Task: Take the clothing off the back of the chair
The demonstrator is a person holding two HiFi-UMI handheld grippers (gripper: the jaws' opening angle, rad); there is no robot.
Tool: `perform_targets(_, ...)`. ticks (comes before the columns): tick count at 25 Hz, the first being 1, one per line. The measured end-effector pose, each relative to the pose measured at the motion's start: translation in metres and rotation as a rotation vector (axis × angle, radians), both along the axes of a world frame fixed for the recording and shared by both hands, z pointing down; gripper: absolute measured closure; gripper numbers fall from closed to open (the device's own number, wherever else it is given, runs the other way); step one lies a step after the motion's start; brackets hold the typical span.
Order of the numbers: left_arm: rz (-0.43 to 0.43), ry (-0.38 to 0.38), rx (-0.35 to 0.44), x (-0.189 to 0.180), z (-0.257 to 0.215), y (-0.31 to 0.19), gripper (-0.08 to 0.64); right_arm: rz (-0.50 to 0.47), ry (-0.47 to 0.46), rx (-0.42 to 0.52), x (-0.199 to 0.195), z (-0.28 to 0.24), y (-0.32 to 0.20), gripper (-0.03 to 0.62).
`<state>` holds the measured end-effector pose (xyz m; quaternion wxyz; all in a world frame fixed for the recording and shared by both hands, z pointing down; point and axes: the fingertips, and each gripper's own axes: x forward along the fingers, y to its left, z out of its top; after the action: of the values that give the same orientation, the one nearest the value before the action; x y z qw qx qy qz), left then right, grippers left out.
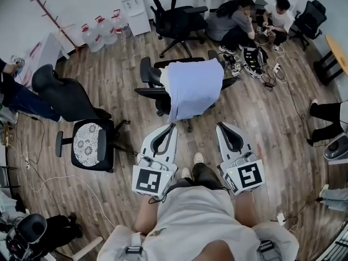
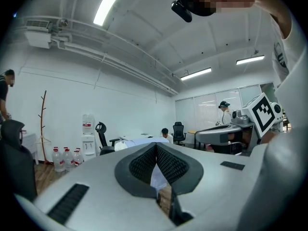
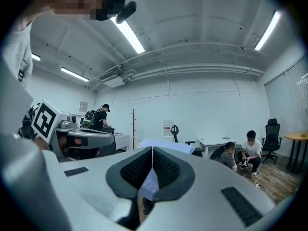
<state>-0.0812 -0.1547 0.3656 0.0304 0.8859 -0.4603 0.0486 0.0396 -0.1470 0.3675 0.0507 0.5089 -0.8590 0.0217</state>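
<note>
A pale blue garment [image 1: 193, 87] hangs draped over the back of a black office chair [image 1: 152, 75] in the middle of the room. Both grippers point at it from the near side and stop short of it. My left gripper [image 1: 173, 126] is shut with nothing between its jaws. My right gripper [image 1: 219, 126] is likewise shut and empty. In the left gripper view the garment [image 2: 144, 141] peeks over the closed jaw tips [image 2: 156, 146]. The right gripper view shows the same cloth [image 3: 161, 145] just beyond its closed tips [image 3: 152, 149].
A second black chair [image 1: 89, 140] with a patterned seat stands at the left. Two people [image 1: 247, 18] crouch by gear and cables on the floor behind the target chair. Water jugs [image 1: 100, 31] and a dispenser [image 1: 133, 7] line the back wall. A person's legs [image 1: 326, 118] show at right.
</note>
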Motion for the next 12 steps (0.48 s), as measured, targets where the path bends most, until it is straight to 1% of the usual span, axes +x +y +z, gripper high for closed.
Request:
perform_targets(6, -0.024, -0.009, -0.013, 0.005, 0.006, -0.015, 0.544, -0.014, -0.008, -0.016, 0.005, 0.008, -0.02, 0.571)
perform_targets(12, -0.027, -0.016, 0.001, 0.012, 0.008, -0.032, 0.543, -0.019, -0.022, -0.03, 0.015, 0.013, -0.04, 0.571)
